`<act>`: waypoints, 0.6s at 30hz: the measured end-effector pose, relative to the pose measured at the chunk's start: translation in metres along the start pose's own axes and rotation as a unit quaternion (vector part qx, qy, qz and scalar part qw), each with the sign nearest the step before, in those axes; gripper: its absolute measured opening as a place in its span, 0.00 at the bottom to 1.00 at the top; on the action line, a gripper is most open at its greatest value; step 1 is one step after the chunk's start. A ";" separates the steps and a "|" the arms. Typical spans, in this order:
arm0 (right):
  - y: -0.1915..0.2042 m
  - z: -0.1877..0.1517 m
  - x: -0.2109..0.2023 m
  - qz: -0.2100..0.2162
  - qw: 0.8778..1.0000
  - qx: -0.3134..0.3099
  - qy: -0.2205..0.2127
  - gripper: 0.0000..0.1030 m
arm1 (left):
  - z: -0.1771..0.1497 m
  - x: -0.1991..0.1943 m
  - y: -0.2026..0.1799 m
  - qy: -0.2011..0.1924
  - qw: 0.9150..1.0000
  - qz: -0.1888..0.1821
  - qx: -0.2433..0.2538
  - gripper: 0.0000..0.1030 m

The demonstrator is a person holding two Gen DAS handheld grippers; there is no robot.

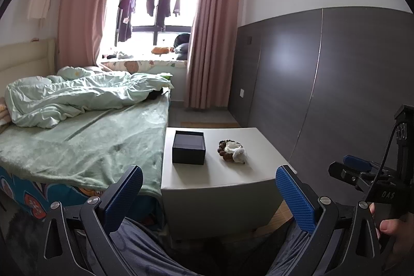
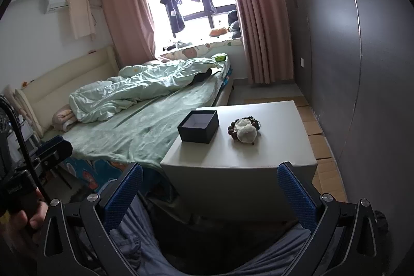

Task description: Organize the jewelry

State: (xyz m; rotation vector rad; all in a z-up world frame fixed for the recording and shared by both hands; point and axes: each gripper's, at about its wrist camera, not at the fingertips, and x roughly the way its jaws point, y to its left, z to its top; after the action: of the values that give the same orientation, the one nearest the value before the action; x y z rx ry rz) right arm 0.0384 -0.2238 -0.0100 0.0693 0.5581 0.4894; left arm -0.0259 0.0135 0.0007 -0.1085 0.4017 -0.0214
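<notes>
Left claw: spread wide, blue pads well apart, holding nothing, touching nothing.
Right claw: likewise wide open and empty; also seen from the left wrist at the far right.
Pose: both claws held low before the near edge of the surface, aimed level toward the window; the right hand grips its handle.
Box: dark, lidless, upright on the surface, left half, beside the bed.
Jewelry: brown bead bracelet in a loop with white cloth bundled on it, right of the box, apart from it; long axis unclear.
</notes>
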 end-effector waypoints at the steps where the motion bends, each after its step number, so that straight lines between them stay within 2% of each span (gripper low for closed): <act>1: 0.000 0.000 0.000 0.000 1.000 0.001 -0.001 1.00 | 0.000 0.000 0.000 0.000 1.000 0.000 0.000 1.00; 18: -0.008 0.004 0.004 -0.003 1.000 0.009 -0.001 1.00 | 0.002 0.003 0.004 0.003 1.000 0.001 -0.001 1.00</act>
State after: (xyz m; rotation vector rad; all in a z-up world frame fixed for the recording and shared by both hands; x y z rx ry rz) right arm 0.0470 -0.2287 -0.0099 0.0860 0.5599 0.4786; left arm -0.0222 0.0173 0.0012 -0.1103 0.4080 -0.0196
